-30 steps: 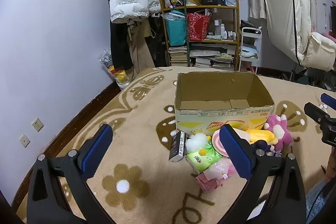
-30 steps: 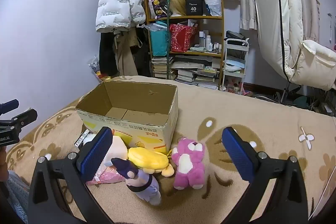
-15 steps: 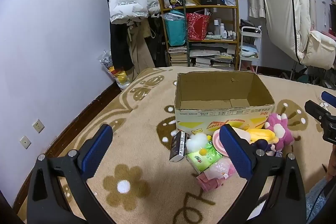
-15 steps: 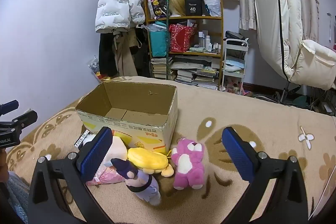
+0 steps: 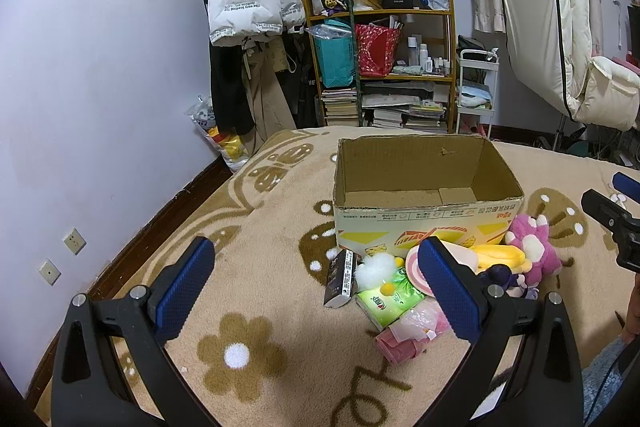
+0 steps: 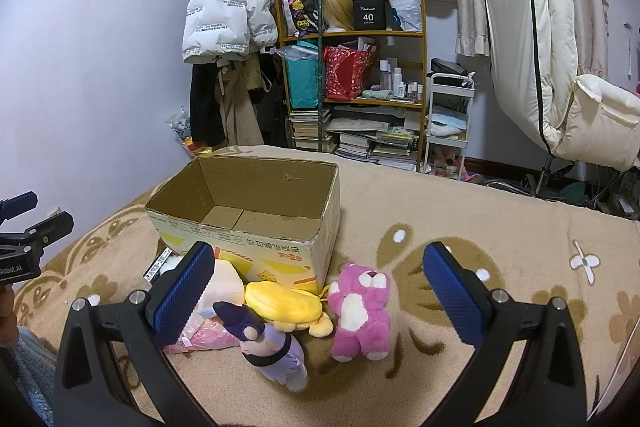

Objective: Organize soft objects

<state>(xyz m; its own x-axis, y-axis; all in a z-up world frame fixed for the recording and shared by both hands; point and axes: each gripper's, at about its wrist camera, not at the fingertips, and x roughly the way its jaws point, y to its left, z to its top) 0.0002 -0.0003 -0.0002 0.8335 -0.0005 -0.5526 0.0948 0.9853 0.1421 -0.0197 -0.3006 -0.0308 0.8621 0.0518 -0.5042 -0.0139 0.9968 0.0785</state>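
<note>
Soft toys crowding one open brown cardboard box [image 6: 256,223]
Three plush toys are lying against its front: pink bear [image 6: 362,309], yellow one [image 6: 284,303], purple doll [image 6: 268,347]; left gripper [image 5: 316,295] and right gripper [image 6: 316,295] are hovering released.

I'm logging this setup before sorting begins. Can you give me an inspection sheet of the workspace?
Surface: beige patterned blanket.
Job's things: open cardboard box, nothing seen inside; in front of it lie a pink plush bear, yellow plush and purple-hatted doll.
Clutter: green tissue pack, dark small carton, pink wrapped items.
Grippers: left tool and right tool both open, holding nothing.
Cables: blue cord at the left view's right edge.
Surroundings: crowded shelf, white puffer jacket, cream chair.
</note>
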